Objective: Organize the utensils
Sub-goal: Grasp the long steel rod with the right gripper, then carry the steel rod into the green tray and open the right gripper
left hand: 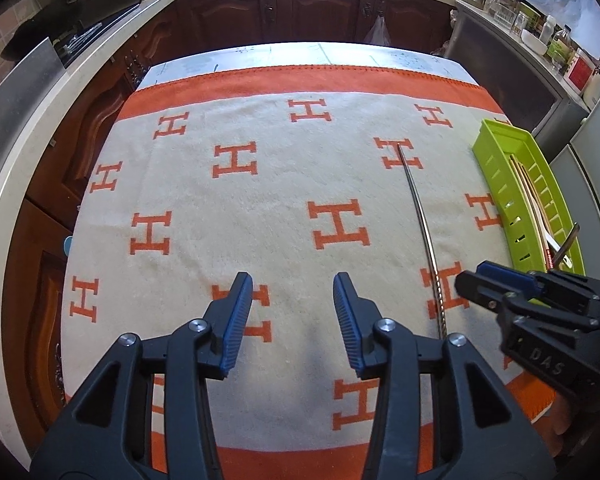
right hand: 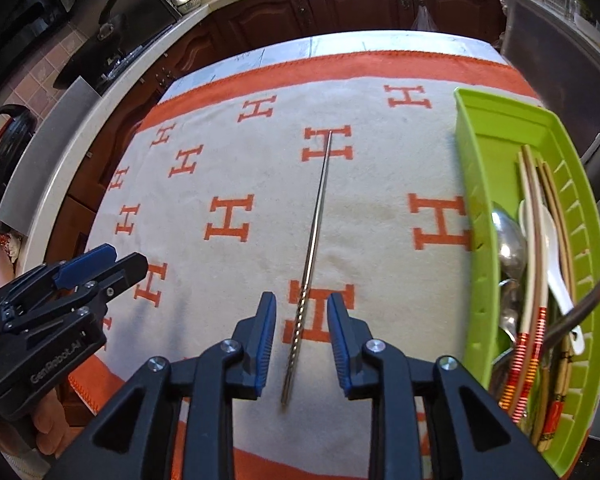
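Left tool (left hand: 293,286) wide, marked "GenRobot.AI"; right tool (right hand: 301,306) wide astride steel chopstick (right hand: 314,236), marked "DAS".

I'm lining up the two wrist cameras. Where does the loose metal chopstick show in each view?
Left wrist: the metal chopstick lies right of centre on the blanket, between the open left gripper and the green tray.
Right wrist: the chopstick runs up the centre, its grooved end between the open right gripper's fingers.
Shared landmark: the green tray, right of the chopstick in both.
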`<state>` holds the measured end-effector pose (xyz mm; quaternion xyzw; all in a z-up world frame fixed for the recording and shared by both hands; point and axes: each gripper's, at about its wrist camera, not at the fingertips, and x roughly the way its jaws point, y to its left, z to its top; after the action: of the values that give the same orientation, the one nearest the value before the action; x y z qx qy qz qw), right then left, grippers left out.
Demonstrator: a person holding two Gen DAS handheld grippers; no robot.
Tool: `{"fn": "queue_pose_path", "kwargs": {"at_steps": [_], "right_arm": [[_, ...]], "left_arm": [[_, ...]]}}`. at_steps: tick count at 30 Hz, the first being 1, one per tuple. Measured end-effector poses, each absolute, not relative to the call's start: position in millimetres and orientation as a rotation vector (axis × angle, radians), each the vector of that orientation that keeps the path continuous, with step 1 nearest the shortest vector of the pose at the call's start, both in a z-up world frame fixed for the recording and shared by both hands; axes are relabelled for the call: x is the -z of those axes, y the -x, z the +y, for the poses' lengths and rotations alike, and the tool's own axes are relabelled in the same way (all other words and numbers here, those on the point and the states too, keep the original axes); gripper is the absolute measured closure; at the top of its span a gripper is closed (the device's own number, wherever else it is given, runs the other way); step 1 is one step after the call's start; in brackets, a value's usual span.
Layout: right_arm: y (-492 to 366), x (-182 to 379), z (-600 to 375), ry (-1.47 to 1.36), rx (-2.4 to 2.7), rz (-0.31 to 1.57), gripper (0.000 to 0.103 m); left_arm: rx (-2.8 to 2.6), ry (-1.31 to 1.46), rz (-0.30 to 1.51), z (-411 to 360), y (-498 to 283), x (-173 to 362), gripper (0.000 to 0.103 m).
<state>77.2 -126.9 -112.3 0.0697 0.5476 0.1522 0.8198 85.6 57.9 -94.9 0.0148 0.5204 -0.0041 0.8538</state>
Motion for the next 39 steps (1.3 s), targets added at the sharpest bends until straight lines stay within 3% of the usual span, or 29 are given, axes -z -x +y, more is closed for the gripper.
{"fn": "queue_pose_path", "kwargs": {"at_steps": [11,23,25,27,29,39], "right_arm": [[-93,137,-110,-0.115,-0.292,1.217,0.076],[-89,138,-87,0.046,-0.251,1.125,0.072],[-87,138,-85,0.069,-0.238,1.116,0.074],[-87,138,-85,0.085,-0.211,1.108,0.089],[-89,139,-89,0.067,-0.213,1.109,0.095],[-77,133,-113,-0.137,-0.299,1.144,0.098]], "left_arm": [[-0.031,-0.025,1.085,63,-97,112,0.064],[-0.040,0.023,1.106,74,-106,125,0.064],[-0.037,0.041,1.109,74,-105,125,0.064],[-0.030,0.070,1.117,74,-105,126,0.064],[-0.024,0.081,1.133,75,-105,127,0.064],[-0.038,0.056,1.145,69,-93,122,0.064]]}}
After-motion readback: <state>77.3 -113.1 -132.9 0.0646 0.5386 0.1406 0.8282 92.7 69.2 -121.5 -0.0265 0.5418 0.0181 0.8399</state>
